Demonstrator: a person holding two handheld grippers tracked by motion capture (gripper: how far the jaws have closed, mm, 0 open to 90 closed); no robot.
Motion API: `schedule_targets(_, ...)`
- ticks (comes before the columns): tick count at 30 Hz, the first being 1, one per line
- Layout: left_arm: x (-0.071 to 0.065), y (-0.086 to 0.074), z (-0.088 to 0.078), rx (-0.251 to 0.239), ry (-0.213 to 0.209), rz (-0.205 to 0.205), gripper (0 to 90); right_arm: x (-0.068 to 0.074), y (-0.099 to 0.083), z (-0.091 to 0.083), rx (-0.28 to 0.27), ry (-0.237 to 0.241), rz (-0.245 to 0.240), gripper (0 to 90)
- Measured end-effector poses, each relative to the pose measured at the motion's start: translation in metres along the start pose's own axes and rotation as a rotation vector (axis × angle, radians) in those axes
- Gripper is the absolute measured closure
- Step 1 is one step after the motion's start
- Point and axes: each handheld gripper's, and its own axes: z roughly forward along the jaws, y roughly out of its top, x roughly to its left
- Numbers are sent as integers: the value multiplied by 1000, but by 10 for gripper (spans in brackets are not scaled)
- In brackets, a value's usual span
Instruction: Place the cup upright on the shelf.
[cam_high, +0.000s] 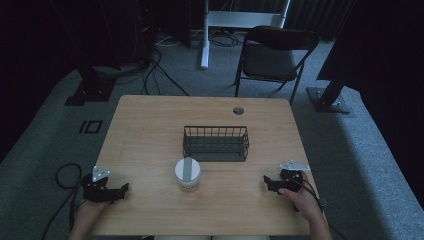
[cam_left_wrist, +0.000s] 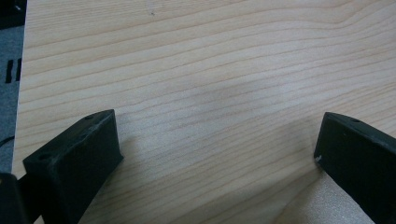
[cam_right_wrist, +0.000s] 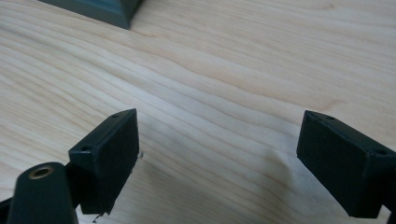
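A white round jar (cam_high: 187, 174) with a grey strip across its lid stands near the table's front middle. Just behind it sits a dark wire basket (cam_high: 216, 143), with nothing visible inside it. My left gripper (cam_high: 123, 190) rests at the front left of the table, held by a hand. In the left gripper view my left gripper (cam_left_wrist: 217, 140) is open over bare wood. My right gripper (cam_high: 267, 181) lies at the front right, also in a hand. In the right gripper view my right gripper (cam_right_wrist: 219, 140) stands open with nothing between its jaws, and the basket's corner (cam_right_wrist: 100, 10) shows at the top left.
The wooden table (cam_high: 150, 130) has a round cable hole (cam_high: 238, 110) at its back. A folding chair (cam_high: 274, 52) stands behind the table on the grey carpet. Cables (cam_high: 65, 175) trail on the floor at the left, and dark stand bases sit at both sides.
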Motion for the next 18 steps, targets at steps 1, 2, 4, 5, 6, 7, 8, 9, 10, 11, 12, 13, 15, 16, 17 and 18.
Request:
schedule_targets(1, 0, 0, 0, 0, 0, 0, 4, 1, 1, 0, -4, 0, 0, 129)
schedule_targets(2, 0, 0, 0, 0, 0, 0, 4, 1, 2, 0, -2, 2, -8, 130)
schedule_targets(4, 0, 0, 0, 0, 0, 0, 4, 3, 5, -1, -15, 15, -3, 134)
schedule_targets(5, 0, 0, 0, 0, 0, 0, 4, 4, 6, -1, -13, 18, -9, 134)
schedule_targets(6, 0, 0, 0, 0, 0, 0, 4, 5, 7, -1, -18, 20, -14, 134)
schedule_targets(7, 0, 0, 0, 0, 0, 0, 4, 7, 8, -1, -23, 26, -11, 134)
schedule_targets(8, 0, 0, 0, 0, 0, 0, 4, 9, 9, -2, -26, 34, -21, 135)
schedule_targets(9, 0, 0, 0, 0, 0, 0, 4, 11, 10, -1, -28, 38, -21, 135)
schedule_targets(10, 0, 0, 0, 0, 0, 0, 4, 12, 11, -1, -30, 39, -24, 135)
schedule_targets(11, 0, 0, 0, 0, 0, 0, 4, 14, 12, -1, -31, 46, -32, 135)
schedule_targets(12, 0, 0, 0, 0, 0, 0, 4, 16, 13, 0, -38, 53, -31, 135)
schedule_targets(13, 0, 0, 0, 0, 0, 0, 4, 18, 14, 0, -38, 53, -37, 135)
schedule_targets(15, 0, 0, 0, 0, 0, 0, 4, 21, 17, 1, -46, 63, -41, 135)
schedule_targets(16, 0, 0, 0, 0, 0, 0, 4, 23, 18, 1, -47, 67, -42, 135)
schedule_targets(17, 0, 0, 0, 0, 0, 0, 4, 25, 19, 1, -51, 63, -45, 138)
schedule_targets(18, 0, 0, 0, 0, 0, 0, 4, 26, 20, 2, -57, 64, -47, 145)
